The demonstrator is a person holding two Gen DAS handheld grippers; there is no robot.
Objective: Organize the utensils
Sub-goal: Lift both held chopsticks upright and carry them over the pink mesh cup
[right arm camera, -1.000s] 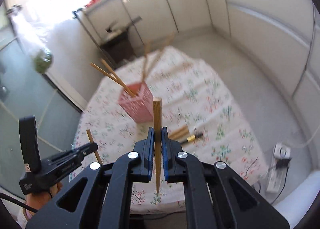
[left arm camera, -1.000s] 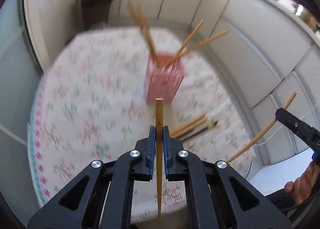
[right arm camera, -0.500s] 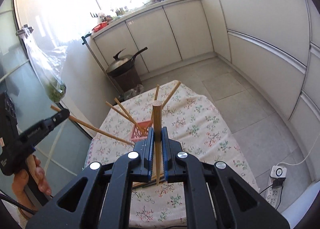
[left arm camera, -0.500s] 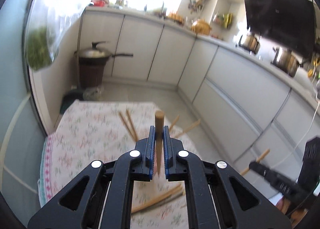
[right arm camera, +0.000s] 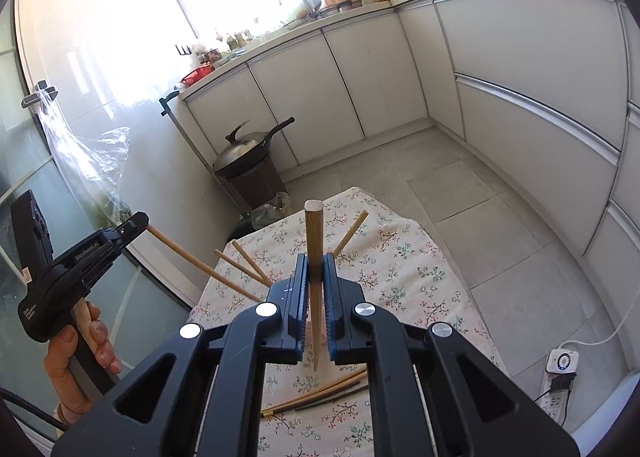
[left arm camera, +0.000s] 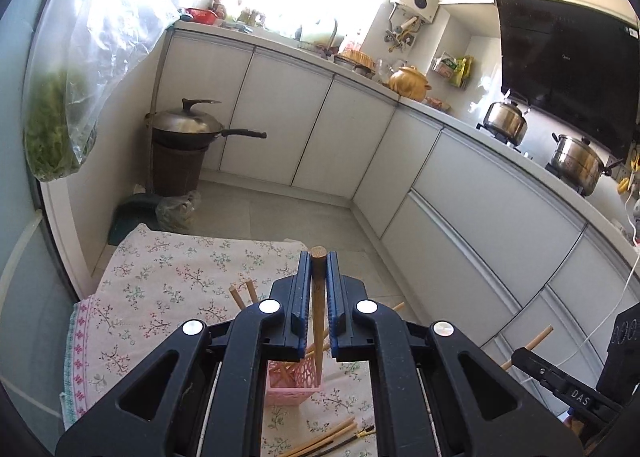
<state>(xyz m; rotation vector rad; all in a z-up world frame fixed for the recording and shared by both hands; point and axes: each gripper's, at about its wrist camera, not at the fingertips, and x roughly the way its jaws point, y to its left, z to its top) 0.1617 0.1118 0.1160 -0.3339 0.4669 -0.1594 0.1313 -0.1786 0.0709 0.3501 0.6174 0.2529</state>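
Setting: a kitchen with white cabinets; a small table under a floral tablecloth stands in the middle of the floor.

Left gripper: black with blue pads, raised above the table. Its jaws are closed tight on a wooden chopstick, which stands nearly upright between the pads, its blunt end just above them and its thin tip over the holder.

Right gripper: the same build, also raised above the table. Its jaws are clamped on a second wooden chopstick, upright, its blunt end well above the pads.

Holder: a pink lattice holder sits on the tablecloth, below and between the left gripper's fingers. Several chopsticks already lean out of it at angles.

Loose chopsticks: a few lie flat on the cloth near the table's front edge, at least one of them dark.

Person: a hand grips the left tool's wooden handle, seen from the right camera.

Background: a lidded wok on a brown bin by the cabinets; a plastic bag of greens hanging on the left.
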